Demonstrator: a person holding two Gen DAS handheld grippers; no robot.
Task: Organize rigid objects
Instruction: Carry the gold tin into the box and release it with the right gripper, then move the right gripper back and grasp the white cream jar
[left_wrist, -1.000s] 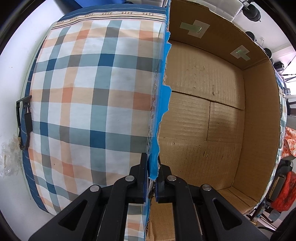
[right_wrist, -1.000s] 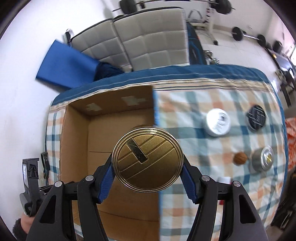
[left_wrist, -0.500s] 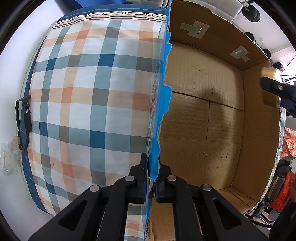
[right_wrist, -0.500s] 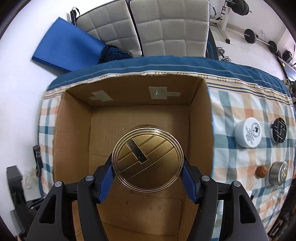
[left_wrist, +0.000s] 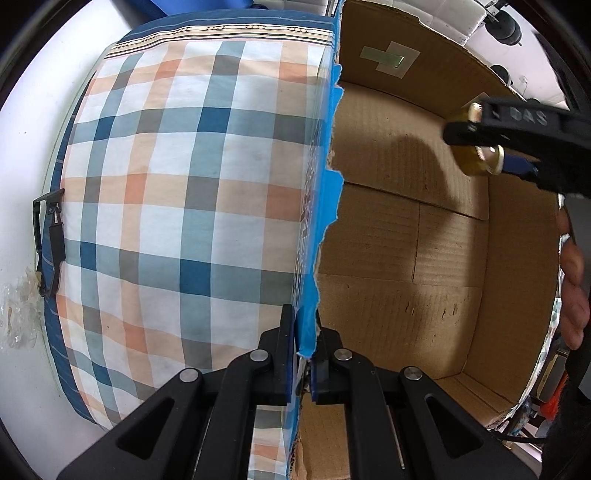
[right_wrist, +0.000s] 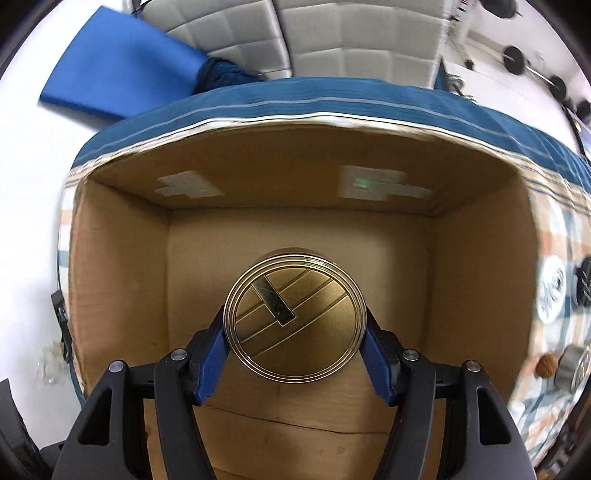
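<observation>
Right hand-held gripper: blue pads pinch a round gold tin by its rim, one pad each side, lid facing the camera. Lid has raised rings, diagonal grooves and a shiny rectangular inlay. Tin hangs over the inside of the cardboard box, above the box floor, not touching it as far as I can tell. Picture edges are motion-blurred.

Left hand-held gripper: pressed together on the box's near side wall, at the torn top edge with blue tape. One finger outside the wall, one inside. Points straight down.

From the left wrist view: the right hand-held gripper shows at upper right with the gold tin seen side-on inside the box, near the far-right wall. It throws a shadow on the box floor. A person's fingers show at the right edge, beside the box's right wall.

Box is otherwise bare inside; two pale tape patches on the far wall. It sits on the bench, which is covered by a plaid cloth in blue, orange, white.

Right of the box, on the cloth: a white round tin, a dark round tin, a small brown ball-like thing, a silver tin. All well apart from the box.

Far: blue mat, grey padded cushions, barbell weights on the floor.
</observation>
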